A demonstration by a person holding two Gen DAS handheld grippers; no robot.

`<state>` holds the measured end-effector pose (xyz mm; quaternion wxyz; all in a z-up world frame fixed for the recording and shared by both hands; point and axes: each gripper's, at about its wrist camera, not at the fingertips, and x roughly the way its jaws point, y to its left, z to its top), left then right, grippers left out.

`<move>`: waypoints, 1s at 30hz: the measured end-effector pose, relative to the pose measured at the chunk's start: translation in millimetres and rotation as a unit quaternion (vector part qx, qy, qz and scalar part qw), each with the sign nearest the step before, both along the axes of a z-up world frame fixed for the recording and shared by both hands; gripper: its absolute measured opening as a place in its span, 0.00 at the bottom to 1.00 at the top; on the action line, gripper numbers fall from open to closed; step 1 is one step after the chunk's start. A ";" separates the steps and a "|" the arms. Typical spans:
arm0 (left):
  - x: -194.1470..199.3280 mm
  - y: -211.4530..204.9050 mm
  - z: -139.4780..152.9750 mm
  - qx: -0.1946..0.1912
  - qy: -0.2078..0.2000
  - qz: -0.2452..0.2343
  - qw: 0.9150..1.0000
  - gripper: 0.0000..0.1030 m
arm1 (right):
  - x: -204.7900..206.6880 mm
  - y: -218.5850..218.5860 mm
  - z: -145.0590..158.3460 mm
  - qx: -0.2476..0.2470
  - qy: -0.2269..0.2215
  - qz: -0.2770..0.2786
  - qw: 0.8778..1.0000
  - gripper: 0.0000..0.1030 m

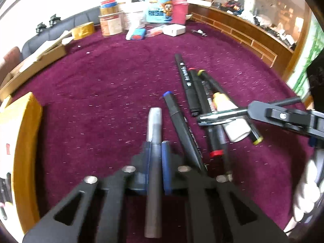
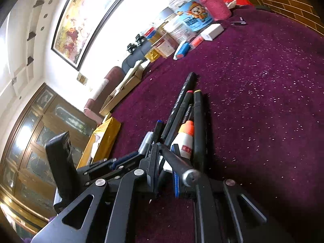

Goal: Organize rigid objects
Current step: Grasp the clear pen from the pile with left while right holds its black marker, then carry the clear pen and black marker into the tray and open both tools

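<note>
On a purple cloth, a person is sorting pens with two hand-held grippers. At left, a yellow box is lying at the cloth's edge. Next, the left gripper is clamping a grey pen between its blue pads, the pen's silver end pointing forward over the cloth. Just to its right, a blue-capped marker is lying loose, angled away from the main group. Further right, three black markers are resting side by side, nearly parallel, with a small glue bottle among them. At far right, the right gripper is reaching in across that bundle, its jaws closed on a slim dark pen; seen from its own camera, the pen's metal end is pointing back toward the lens. The job appears partly done: several markers are already gathered into a row, while the two held pens and the stray blue-capped one are not yet aligned with it. Jars and boxes are crowding the far edge.
</note>
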<state>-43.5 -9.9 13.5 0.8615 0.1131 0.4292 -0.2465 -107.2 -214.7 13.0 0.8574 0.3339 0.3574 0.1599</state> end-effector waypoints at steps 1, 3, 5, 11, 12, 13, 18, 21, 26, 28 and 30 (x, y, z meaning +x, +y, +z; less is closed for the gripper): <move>-0.8 2.6 0.9 -0.012 0.004 0.001 1.000 0.06 | 0.0 -2.5 0.0 0.002 0.001 -0.009 1.000 0.12; -2.8 12.0 3.8 -0.051 0.018 0.007 0.999 0.06 | 0.9 -7.6 -0.9 0.011 0.003 -0.024 1.000 0.13; -5.6 22.2 5.8 -0.079 0.031 0.015 0.996 0.06 | 1.8 -9.3 -1.9 0.013 0.008 -0.033 0.999 0.11; -27.8 56.1 29.7 -0.151 0.024 0.032 0.988 0.07 | -4.6 -2.6 9.9 -0.007 -0.007 -0.037 0.999 0.08; -32.8 64.8 36.9 -0.166 0.019 0.034 0.985 0.07 | -6.3 -0.8 12.4 -0.010 -0.009 -0.037 0.999 0.08; -35.5 71.4 41.8 -0.176 0.016 0.034 0.984 0.07 | -7.7 0.5 15.0 -0.012 -0.011 -0.036 0.999 0.08; -53.8 129.4 69.8 -0.228 -0.012 0.064 0.971 0.07 | -16.5 21.7 41.0 -0.042 -0.037 -0.017 0.998 0.08; -59.1 171.8 77.9 -0.243 -0.024 0.101 0.964 0.07 | -19.1 45.2 59.1 -0.052 -0.054 0.016 0.997 0.08; -61.5 248.1 67.5 -0.244 -0.029 0.198 0.949 0.07 | -14.0 98.0 74.0 -0.059 -0.059 0.097 0.992 0.08; -60.4 270.2 56.5 -0.246 -0.017 0.228 0.942 0.07 | -9.7 127.9 76.3 -0.060 -0.055 0.140 0.987 0.08; -58.5 285.1 46.2 -0.240 -0.008 0.254 0.937 0.07 | -6.9 151.4 75.9 -0.058 -0.050 0.175 0.982 0.08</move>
